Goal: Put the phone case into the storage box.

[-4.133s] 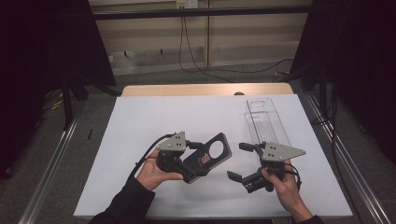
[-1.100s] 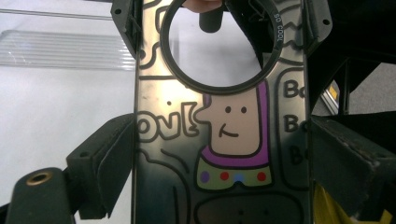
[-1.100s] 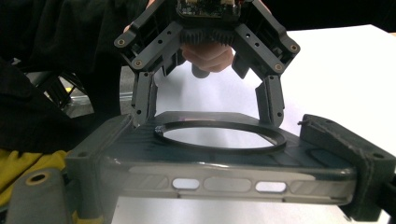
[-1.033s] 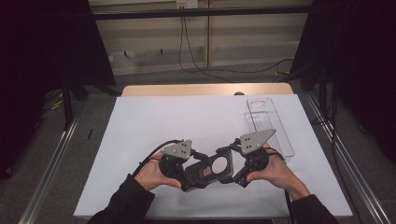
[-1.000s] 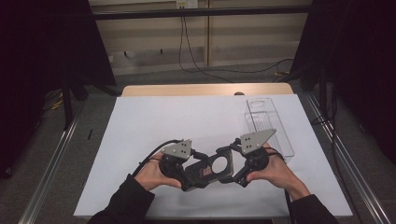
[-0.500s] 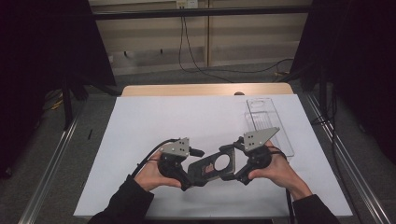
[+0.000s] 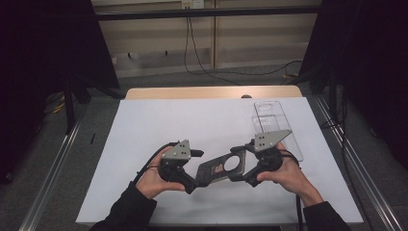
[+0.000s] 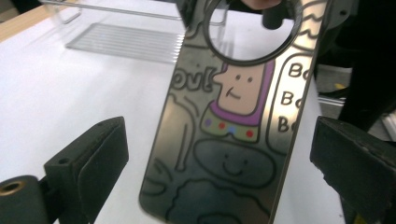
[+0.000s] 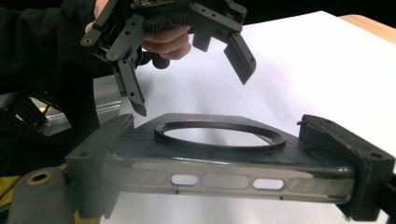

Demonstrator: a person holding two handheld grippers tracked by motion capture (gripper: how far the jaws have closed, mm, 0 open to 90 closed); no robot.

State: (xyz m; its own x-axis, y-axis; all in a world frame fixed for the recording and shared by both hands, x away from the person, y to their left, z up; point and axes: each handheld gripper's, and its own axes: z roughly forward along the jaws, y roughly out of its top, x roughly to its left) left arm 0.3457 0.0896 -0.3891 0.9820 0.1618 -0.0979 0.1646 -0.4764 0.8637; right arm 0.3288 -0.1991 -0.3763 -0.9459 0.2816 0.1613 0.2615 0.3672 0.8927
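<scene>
High view: clear tray [image 7: 276, 126] beyond tongs [image 7: 244, 166]

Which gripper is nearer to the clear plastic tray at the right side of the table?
The right. The right gripper is just in front of the clear tray, shut on the phone case. The left gripper is open, farther to the left, at the case's other end.

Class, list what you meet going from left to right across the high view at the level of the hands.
Left hand → left gripper → phone case → right gripper → right hand.
</scene>
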